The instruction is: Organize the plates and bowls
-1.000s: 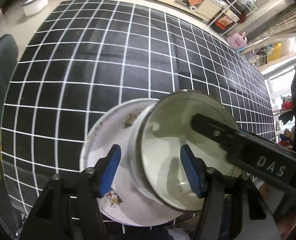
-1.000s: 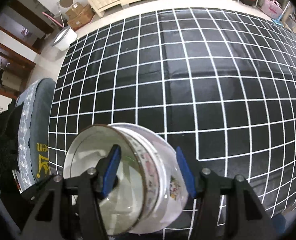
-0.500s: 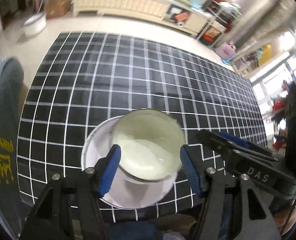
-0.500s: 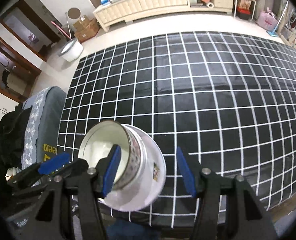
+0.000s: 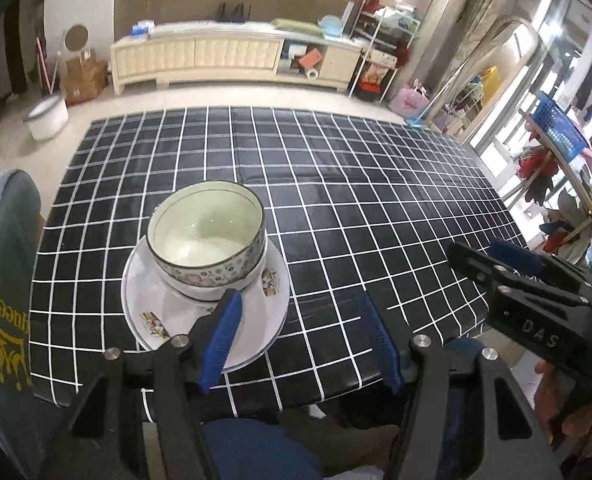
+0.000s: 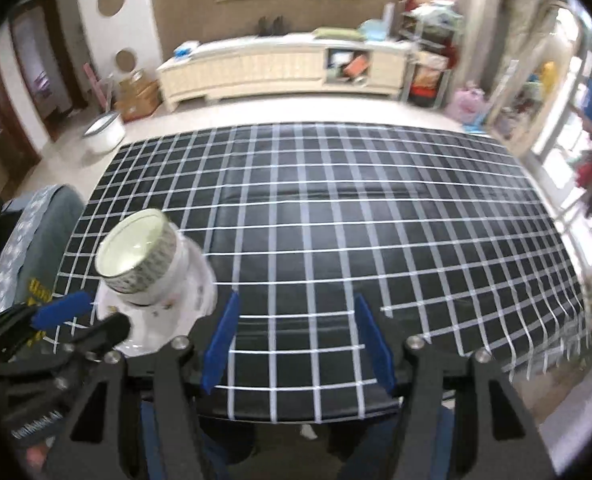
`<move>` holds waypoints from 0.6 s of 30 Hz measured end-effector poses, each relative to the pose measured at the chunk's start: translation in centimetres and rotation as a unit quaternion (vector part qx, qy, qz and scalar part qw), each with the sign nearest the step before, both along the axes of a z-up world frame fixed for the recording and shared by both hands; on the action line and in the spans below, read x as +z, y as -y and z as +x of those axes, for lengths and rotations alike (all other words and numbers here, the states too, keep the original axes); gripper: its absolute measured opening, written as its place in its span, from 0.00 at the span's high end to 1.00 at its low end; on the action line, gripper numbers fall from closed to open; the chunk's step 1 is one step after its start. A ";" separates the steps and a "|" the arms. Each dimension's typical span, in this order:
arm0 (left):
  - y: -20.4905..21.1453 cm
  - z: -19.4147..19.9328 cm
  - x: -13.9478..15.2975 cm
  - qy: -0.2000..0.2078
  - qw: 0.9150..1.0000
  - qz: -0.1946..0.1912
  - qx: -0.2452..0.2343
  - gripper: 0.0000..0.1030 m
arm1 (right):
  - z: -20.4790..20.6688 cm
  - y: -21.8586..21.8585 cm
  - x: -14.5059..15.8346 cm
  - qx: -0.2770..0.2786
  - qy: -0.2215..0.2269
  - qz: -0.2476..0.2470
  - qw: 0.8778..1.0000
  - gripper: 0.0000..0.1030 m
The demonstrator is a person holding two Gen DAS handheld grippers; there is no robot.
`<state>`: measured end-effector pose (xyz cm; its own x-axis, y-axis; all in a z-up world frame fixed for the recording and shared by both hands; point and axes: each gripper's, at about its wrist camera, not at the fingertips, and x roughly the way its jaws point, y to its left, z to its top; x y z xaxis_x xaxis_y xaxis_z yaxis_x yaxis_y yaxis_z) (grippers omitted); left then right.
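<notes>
Both grippers are clear of the crockery; the left gripper (image 5: pixel 300 340) hangs above the near edge of the table (image 5: pixel 376 208) with its blue pads parted about halfway and nothing between them but checked cloth; the right gripper (image 6: pixel 296 344) shows the same picture, pads apart over bare tablecloth, and its jaws have just been opening a little wider with nothing in the gap. The stack sits near the table's near-left corner, at about ten o'clock from the left gripper's fingertips; a patterned bowl (image 5: pixel 207 236) sits upright inside a white bowl (image 5: pixel 215 284), and that pair rests on a white plate (image 5: pixel 175 312) with small printed motifs; the left pad (image 5: pixel 221 336) overlaps the plate's rim in the view, and I cannot tell whether it touches. From the right wrist the stack lies at nine o'clock, well left of its pads. A grey chair back (image 5: pixel 3 280) stands at the table's left; a cream sideboard (image 5: pixel 199 56) runs along the far wall at twelve o'clock.
</notes>
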<state>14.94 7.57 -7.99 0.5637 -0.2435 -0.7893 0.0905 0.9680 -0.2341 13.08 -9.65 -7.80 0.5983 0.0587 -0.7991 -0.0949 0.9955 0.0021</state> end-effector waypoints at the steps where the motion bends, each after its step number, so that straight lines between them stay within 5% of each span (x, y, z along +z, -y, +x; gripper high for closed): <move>1: 0.1 -0.7 0.3 0.011 1.000 0.000 0.000 0.42 | -0.7 0.4 0.1 -0.006 0.009 -0.002 1.000 0.32; 12: 0.5 -6.9 2.9 0.127 0.992 0.025 -0.006 0.36 | -7.9 1.8 3.1 -0.016 0.114 -0.029 0.993 0.25; 14: 0.4 -7.9 3.7 0.152 0.988 0.040 -0.002 0.21 | -9.2 2.0 3.9 -0.011 0.133 -0.025 0.991 0.16; 16: 0.2 -9.0 4.5 0.172 0.984 0.049 -0.001 0.20 | -10.7 1.8 4.9 -0.002 0.157 -0.012 0.987 0.01; 18: 0.2 -10.0 5.2 0.188 0.981 0.055 -0.007 0.18 | -12.3 1.8 5.9 -0.008 0.197 -0.014 0.980 0.00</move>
<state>4.95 7.36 -2.77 0.8172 -0.1778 -0.5482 0.1632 0.9837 -0.0757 0.81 -11.42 -1.86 0.8613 0.0288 -0.5073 -0.0677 0.9960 -0.0583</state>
